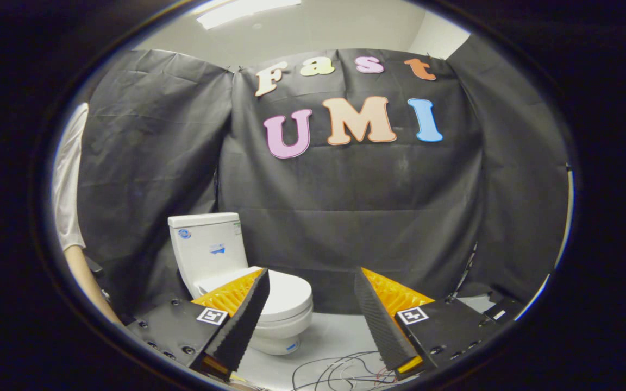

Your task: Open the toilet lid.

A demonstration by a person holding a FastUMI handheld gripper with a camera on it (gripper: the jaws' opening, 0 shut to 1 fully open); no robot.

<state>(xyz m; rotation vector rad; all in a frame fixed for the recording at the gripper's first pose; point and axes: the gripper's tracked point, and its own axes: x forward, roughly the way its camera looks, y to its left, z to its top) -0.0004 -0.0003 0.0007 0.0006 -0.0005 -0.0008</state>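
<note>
The gripper [310, 304] hung with its 2 fingers spread wide, gripping nothing. The white toilet [248, 282] stood beyond them, partly behind one finger, its lid [288, 293] down. This looked like the approach; next, reaching the lid's front edge.

Hand-held gripper [310, 296] spread wide, toilet [237, 277] beyond — lid [286, 293] down

One toilet [248, 282], lid [286, 296] down; one tool [310, 304], fingers apart.
</note>
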